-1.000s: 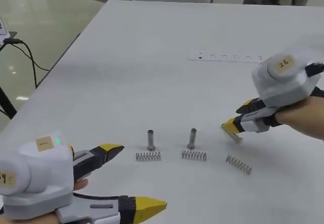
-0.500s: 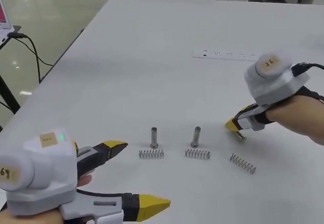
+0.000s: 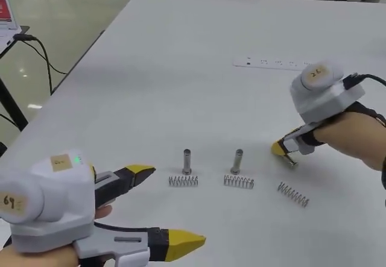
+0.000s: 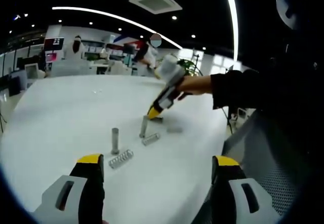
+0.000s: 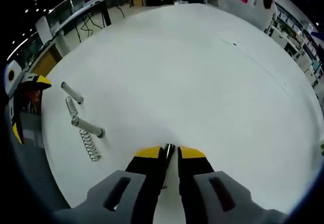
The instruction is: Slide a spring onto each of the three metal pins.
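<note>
Two metal pins stand upright on the white table, the left pin (image 3: 187,161) and the middle pin (image 3: 238,161). A spring lies in front of each, the left spring (image 3: 183,181) and the middle spring (image 3: 239,182). A third spring (image 3: 293,194) lies further right. My right gripper (image 3: 281,149) is shut on the third pin (image 3: 291,161), which slants down to the table; the pin (image 5: 167,155) shows between its yellow tips (image 5: 149,153). My left gripper (image 3: 163,207) hovers open and holds nothing at the near left, its jaws wide apart (image 4: 158,162).
A white power strip (image 3: 271,64) lies at the back right of the table (image 3: 181,86). The table's left edge drops to a floor with cables (image 3: 36,62). People and desks stand far off in the left gripper view.
My right gripper has tilted more steeply with the pin and drawn slightly right. The left gripper stays open in about the same place. The head camera has shifted a little.
</note>
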Demonstrator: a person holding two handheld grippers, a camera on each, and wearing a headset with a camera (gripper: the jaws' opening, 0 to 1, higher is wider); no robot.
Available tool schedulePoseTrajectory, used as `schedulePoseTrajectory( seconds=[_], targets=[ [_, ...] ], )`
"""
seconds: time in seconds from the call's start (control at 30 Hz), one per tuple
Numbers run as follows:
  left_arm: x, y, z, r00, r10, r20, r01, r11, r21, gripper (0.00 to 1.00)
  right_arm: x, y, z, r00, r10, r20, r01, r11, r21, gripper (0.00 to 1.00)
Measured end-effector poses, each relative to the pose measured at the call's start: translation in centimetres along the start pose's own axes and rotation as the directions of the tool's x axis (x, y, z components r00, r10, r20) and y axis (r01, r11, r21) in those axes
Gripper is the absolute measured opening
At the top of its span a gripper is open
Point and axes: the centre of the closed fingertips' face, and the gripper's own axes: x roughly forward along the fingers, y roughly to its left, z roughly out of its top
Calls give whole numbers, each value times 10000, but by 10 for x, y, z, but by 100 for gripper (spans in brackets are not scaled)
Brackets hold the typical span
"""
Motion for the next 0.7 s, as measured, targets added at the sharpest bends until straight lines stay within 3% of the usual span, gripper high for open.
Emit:
schedulePoseTrajectory(
  seconds=[0.47,0.7],
  targets=[
    [0,-1,-1,10000,-7,-69,7,10000,40,84,-1,2,1,9973,-563,-471,547,9979,-341,5],
    [1,-2,-1,10000,-15,-95,15,10000,63,84,-11,4,1,9990,-401,-179,401,9992,-5,5]
  ],
)
